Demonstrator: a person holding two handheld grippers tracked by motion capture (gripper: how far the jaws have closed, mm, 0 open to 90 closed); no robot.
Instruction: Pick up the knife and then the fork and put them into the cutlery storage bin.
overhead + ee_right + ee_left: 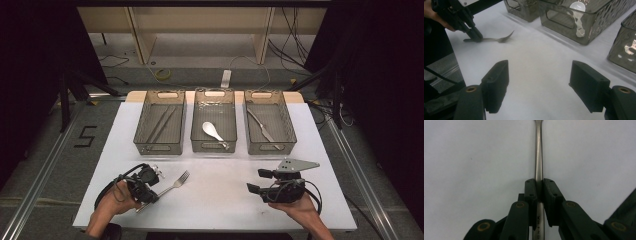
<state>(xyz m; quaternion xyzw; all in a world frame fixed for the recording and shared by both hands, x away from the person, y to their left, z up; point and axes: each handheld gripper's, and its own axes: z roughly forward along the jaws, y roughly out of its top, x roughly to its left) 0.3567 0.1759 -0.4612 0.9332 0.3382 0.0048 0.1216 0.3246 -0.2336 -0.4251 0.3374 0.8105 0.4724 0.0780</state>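
Note:
A metal fork (176,184) lies on the white table (220,205) at the front left, tines pointing toward the back right. My left gripper (151,196) is shut on its handle; in the left gripper view both pads (531,188) press the fork's handle (538,152), which runs straight ahead. My right gripper (256,181) is at the front right, open, nothing between its jaws. In the right gripper view its open jaws (539,75) face the bare table, with the fork (499,39) and the left gripper (475,36) farther off.
Three grey mesh bins stand in a row at the back. The left bin (157,148) holds long thin metal pieces, the middle bin (200,146) a white spoon (212,131), the right bin (255,147) a knife (261,126). Floor and cables lie beyond the table.

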